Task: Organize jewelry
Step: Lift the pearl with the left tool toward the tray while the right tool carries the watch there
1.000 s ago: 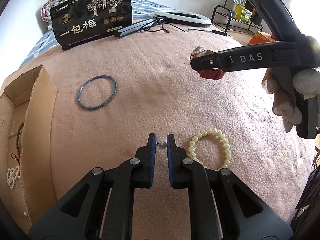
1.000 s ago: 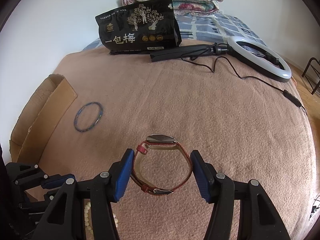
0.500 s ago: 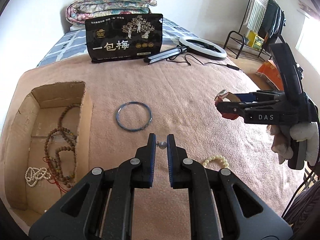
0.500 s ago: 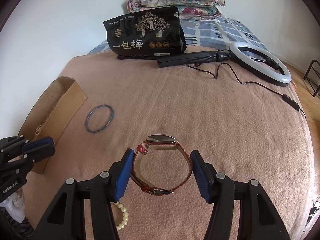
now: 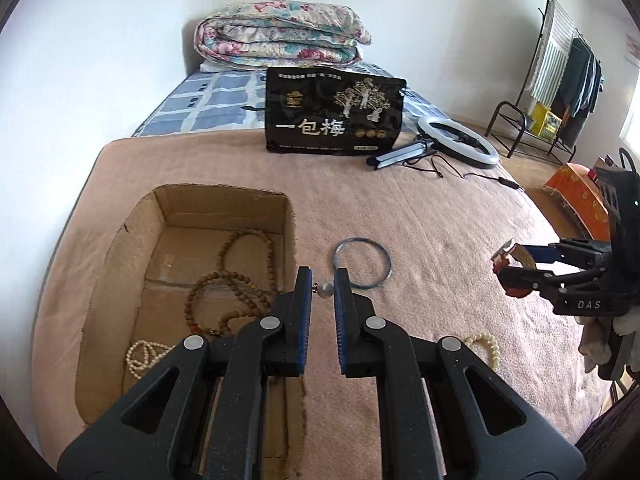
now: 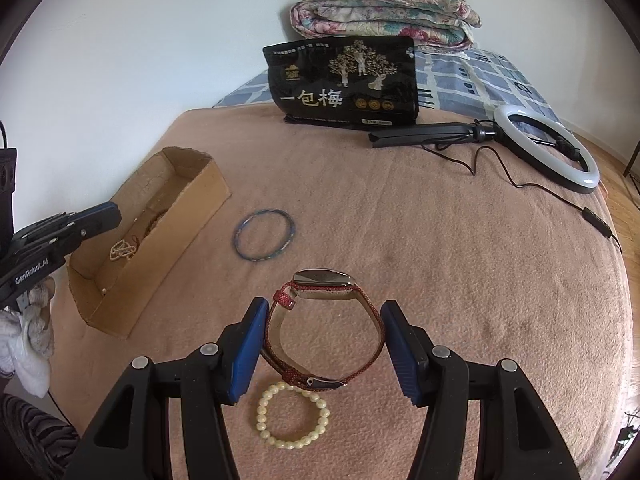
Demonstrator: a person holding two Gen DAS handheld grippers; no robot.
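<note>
— Bed under a pink blanket (image 6: pixel 440 240) filling both views. Folded floral quilt (image 5: pixel 280 36) at the head end, black pouch (image 5: pixel 334 118) printed 一包梅 standing before it, ring light (image 6: pixel 548 148) lying towards the right edge. Only in the left wrist view: a clothes rack (image 5: pixel 560 76) off the bed, and the inside of the cardboard box (image 5: pixel 156 216) by the left edge, with brown bead strings (image 5: pixel 224 280) and a small pearl strand (image 5: pixel 142 354) on its floor.

— And in the right wrist view alone?

— Whole cream bead bracelet (image 6: pixel 292 416) flat on the blanket near the foot edge, just below the watch; half hidden from the other side. Blue bangle (image 6: pixel 264 234) lying between box and bed middle.

— Tongs?

— Left gripper (image 5: pixel 322 292) almost closed, pinching a tiny grey bead (image 5: pixel 325 291), held up beside the box's right wall. Right gripper (image 6: pixel 322 344) roughly half open, pads pressed on the red strap of a watch (image 6: pixel 320 280), carried above the blanket.

— Lettering on them?

— "DAS" on the right, "GenRobot.AI" on the left.
</note>
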